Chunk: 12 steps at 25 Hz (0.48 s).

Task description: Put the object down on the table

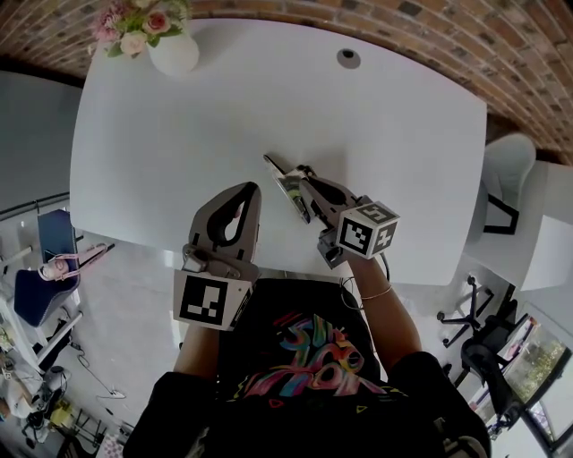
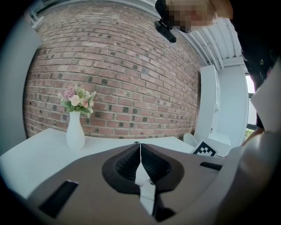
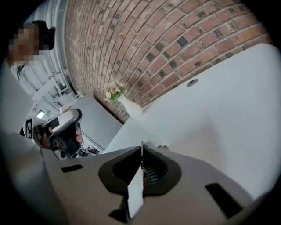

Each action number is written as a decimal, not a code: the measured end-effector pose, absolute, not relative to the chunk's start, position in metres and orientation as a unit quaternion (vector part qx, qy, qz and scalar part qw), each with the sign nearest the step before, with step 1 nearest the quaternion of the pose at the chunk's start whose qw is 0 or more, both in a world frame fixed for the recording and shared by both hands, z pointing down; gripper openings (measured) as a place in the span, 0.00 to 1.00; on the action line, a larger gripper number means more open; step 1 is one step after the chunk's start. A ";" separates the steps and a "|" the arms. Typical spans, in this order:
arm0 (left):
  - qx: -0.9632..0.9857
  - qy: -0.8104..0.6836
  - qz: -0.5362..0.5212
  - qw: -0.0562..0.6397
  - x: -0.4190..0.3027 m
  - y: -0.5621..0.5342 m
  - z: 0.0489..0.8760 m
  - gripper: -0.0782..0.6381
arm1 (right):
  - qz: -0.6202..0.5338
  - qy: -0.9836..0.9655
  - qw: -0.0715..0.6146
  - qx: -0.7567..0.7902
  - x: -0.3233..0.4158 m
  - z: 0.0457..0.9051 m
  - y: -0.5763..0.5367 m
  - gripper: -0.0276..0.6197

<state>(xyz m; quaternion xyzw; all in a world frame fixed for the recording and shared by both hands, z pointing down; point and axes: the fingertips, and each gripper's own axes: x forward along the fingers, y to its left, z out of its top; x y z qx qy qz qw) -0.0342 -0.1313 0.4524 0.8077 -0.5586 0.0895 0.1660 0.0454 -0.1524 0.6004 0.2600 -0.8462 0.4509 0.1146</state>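
Observation:
My right gripper (image 1: pixel 300 179) is shut on a thin flat card (image 1: pixel 286 183) and holds it edge-on just above the white table (image 1: pixel 224 107), near its front middle. In the right gripper view the card (image 3: pixel 136 193) shows as a white sheet pinched between the jaws of the right gripper (image 3: pixel 142 151), its tip sticking out past them. My left gripper (image 1: pixel 251 190) hovers over the table's front edge to the left of the card. In the left gripper view, the left gripper (image 2: pixel 140 147) has its jaws together with nothing between them.
A white vase of pink flowers (image 1: pixel 170 49) stands at the table's far left corner. A round cable hole (image 1: pixel 348 58) sits near the far edge. A brick wall (image 1: pixel 430 27) runs behind the table. White chairs (image 1: pixel 506 179) stand to the right.

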 end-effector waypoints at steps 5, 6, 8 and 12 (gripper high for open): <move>0.799 -0.572 0.071 0.173 -0.037 -0.136 0.447 0.15 | 0.491 -0.824 0.092 0.267 0.050 0.609 -0.152 0.09; 0.799 -0.571 0.073 0.172 -0.037 -0.136 0.448 0.15 | 0.498 -0.820 0.088 0.269 0.050 0.610 -0.152 0.10; 0.800 -0.568 0.082 0.171 -0.038 -0.133 0.451 0.15 | 0.511 -0.813 0.077 0.270 0.051 0.611 -0.153 0.10; 0.802 -0.564 0.094 0.170 -0.038 -0.131 0.455 0.15 | 0.527 -0.803 0.067 0.272 0.052 0.611 -0.154 0.10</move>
